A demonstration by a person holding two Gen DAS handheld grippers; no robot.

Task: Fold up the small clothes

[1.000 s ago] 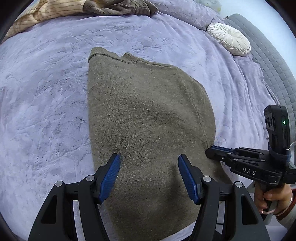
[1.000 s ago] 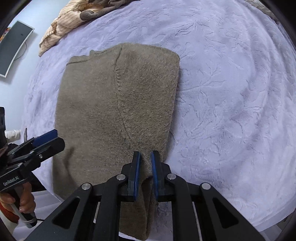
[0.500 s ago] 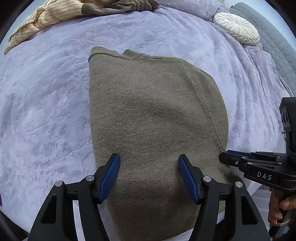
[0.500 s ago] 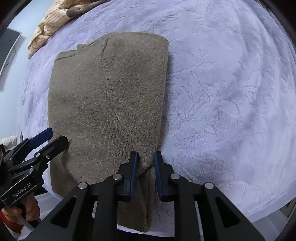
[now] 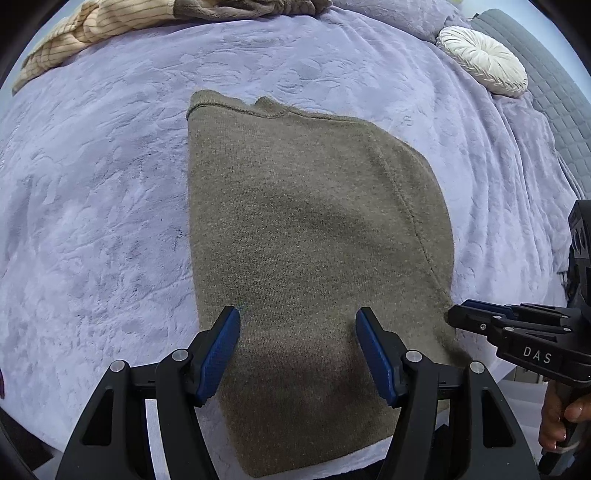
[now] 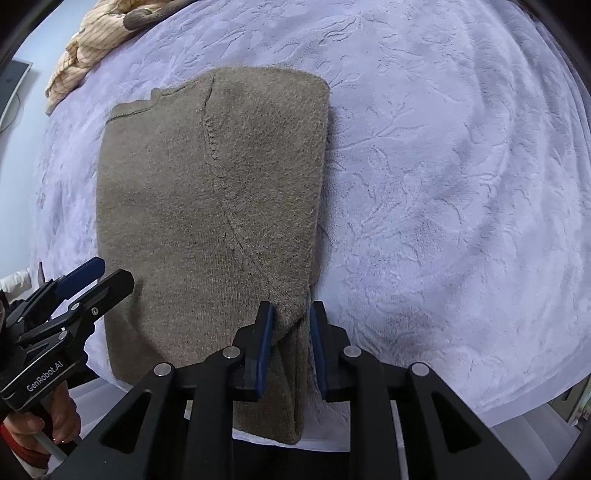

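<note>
- A folded olive-brown knitted sweater [image 5: 303, 258] lies flat on the lilac embossed plush bedspread [image 5: 92, 221], its bottom hem hanging over the near edge of the bed and its ribbed neckline pointing toward the far edge.
- The left tongs [image 5: 297, 347] hang over the sweater's lower part with their blue-padded fingers [image 5: 218, 350] spread wide, holding nothing.
- The right tongs [image 6: 291, 347] sit at the sweater's right folded edge near the bed's near edge, blue pads part-way apart around a raised ridge of the knit; whether the pads actually press the fabric, I cannot tell.
- A round cream pleated cushion [image 5: 484, 61] rests toward the far right corner of the bed.
- A heap of beige striped and grey-brown clothes [image 5: 110, 26] lies along the far left edge.
</note>
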